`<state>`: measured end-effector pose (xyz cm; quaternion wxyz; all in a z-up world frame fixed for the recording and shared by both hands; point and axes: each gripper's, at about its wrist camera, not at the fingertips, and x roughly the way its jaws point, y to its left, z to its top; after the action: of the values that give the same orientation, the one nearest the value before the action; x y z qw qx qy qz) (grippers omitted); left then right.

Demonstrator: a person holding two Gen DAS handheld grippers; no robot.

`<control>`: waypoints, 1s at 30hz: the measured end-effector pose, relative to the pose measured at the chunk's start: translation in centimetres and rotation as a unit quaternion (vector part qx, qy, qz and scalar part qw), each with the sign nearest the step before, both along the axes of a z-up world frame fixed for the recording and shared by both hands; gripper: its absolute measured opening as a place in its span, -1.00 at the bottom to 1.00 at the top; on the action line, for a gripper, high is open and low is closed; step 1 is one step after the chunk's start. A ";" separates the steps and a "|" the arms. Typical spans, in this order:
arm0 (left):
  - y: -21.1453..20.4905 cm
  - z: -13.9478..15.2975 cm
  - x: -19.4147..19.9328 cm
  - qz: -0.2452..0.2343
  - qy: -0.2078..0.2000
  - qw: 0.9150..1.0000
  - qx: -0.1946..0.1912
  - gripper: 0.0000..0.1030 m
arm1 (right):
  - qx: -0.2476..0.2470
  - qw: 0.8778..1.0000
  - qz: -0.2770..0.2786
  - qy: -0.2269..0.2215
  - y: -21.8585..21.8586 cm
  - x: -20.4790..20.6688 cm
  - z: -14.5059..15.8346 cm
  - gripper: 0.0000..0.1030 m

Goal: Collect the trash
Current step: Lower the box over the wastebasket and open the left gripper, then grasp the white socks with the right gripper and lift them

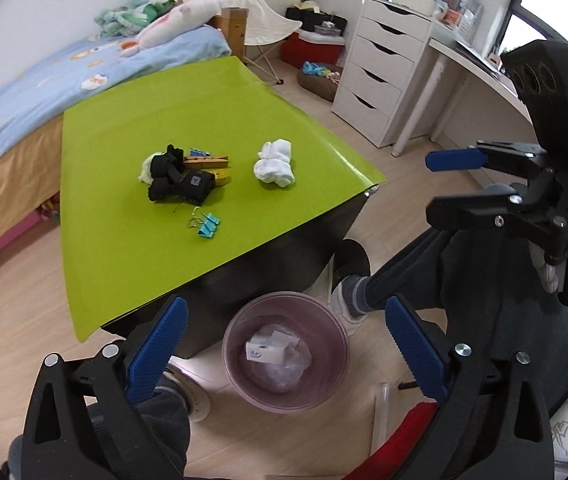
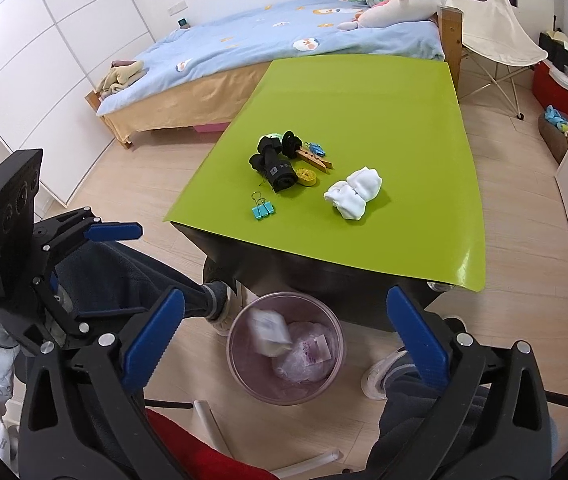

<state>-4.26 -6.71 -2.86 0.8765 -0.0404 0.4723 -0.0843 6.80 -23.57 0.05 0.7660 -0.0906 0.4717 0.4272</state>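
A: Bin first. Where is it?

B: Translucent pink waste bin (image 1: 286,350) (image 2: 286,350) on the wood floor, lower centre of both views, just below the near edge of the green table (image 1: 131,272) (image 2: 364,100). Inside: crumpled clear plastic (image 2: 302,362) and a small white carton (image 1: 269,350). In the right wrist view a white carton (image 2: 269,330) sits blurred at the bin's upper left rim; cannot tell whether it is touching anything.

A: Tongs?

B: Left gripper (image 1: 286,354): blue pads spread wide, nothing between them, bin framed in the gap. Right gripper (image 2: 286,342): the same, jaws wide apart, empty. Each also shows in the other's view, at the frame edge, jaws parted.

A: Tabletop?

B: Mid-frame cluster: black socks (image 1: 179,184) (image 2: 277,166), wooden clothespin (image 1: 205,160) (image 2: 316,158), yellow tape roll (image 2: 306,176). Blue binder clips (image 1: 207,226) (image 2: 263,209) near it, closer to the table edge. White socks (image 1: 275,164) (image 2: 354,192) apart, to the right.

A: Beyond?

B: Bed with a blue cover (image 1: 23,92) (image 2: 243,44) behind the table; white drawer unit (image 1: 380,68) upper right of the left view.
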 end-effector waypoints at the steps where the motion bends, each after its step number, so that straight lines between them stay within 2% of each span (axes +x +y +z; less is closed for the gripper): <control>1: 0.1 0.0 0.0 0.004 0.000 1.000 0.000 0.85 | 0.000 1.000 0.000 0.001 0.0 0.0 -0.1 0.94; 16: 1.9 -0.5 0.6 0.039 -0.001 0.999 -0.004 0.85 | -0.008 1.000 -0.004 0.005 0.5 0.2 -0.7 0.94; 22: 2.7 -0.3 1.5 0.047 -0.006 0.999 -0.005 0.85 | -0.011 1.000 -0.016 0.010 1.3 1.9 -1.0 0.95; 30: 3.6 -0.2 3.0 0.051 -0.012 0.999 0.000 0.85 | -0.030 0.999 -0.031 0.021 4.0 6.6 -1.8 0.95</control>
<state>-1.21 -3.07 -3.11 0.8851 -0.0632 0.4594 -0.0404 13.43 -19.56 -1.72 0.7658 -0.0900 0.5030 0.3905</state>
